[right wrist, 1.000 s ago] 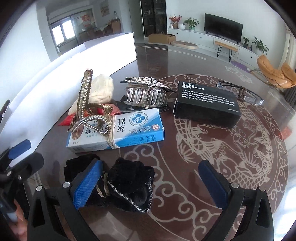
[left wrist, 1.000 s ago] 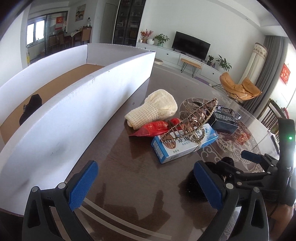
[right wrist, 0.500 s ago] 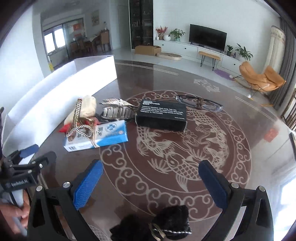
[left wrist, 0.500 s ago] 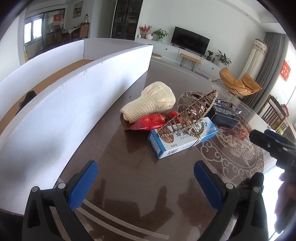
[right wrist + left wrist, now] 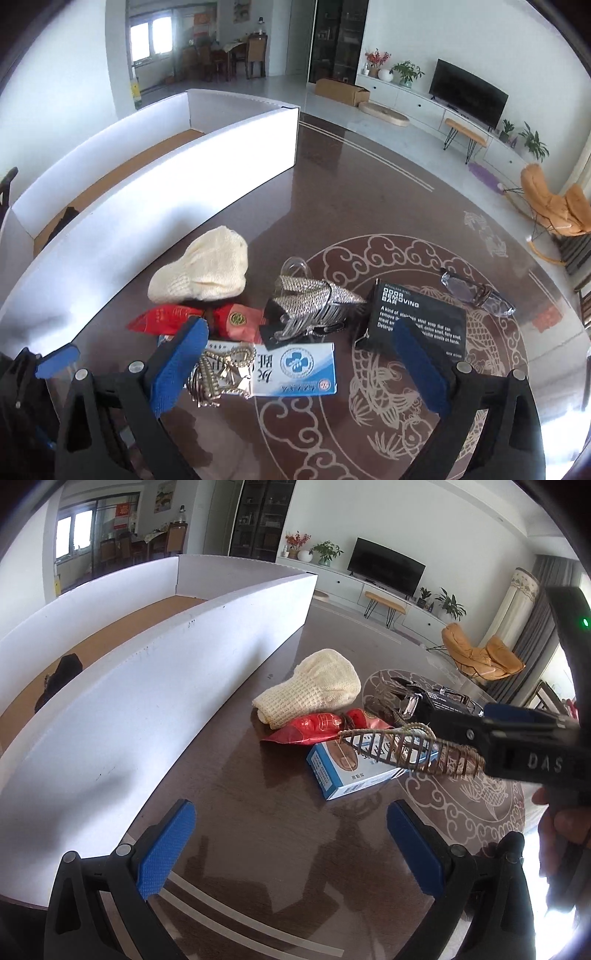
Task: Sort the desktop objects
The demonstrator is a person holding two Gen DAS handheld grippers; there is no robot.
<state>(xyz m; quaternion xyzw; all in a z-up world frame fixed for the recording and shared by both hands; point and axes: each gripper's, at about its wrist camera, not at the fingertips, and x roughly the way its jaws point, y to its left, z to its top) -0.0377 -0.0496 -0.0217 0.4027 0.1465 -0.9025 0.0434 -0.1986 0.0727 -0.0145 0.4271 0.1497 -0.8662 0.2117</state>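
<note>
My right gripper (image 5: 299, 365) is open over a blue-and-white box (image 5: 295, 369). A gold hair clip (image 5: 221, 373) lies on the box, just inside the left pad. Beyond them are a red packet (image 5: 173, 317), a cream knitted piece (image 5: 203, 269), a silver hair claw (image 5: 314, 306), a black box (image 5: 413, 325) and glasses (image 5: 476, 291). My left gripper (image 5: 290, 849) is open over bare table, nearer than the blue-and-white box (image 5: 354, 771) and the gold hair clip (image 5: 406, 753).
A long white open box (image 5: 166, 672) with a brown floor runs along the left and holds a black item (image 5: 59, 679). The dark table (image 5: 369, 192) carries a dragon pattern. A hand (image 5: 565, 830) holds the right gripper's handle at the right edge.
The right gripper has come forward and now sits over the blue-and-white box and gold clip. The black fluffy item seen near it earlier is out of view. The left gripper has barely moved.
</note>
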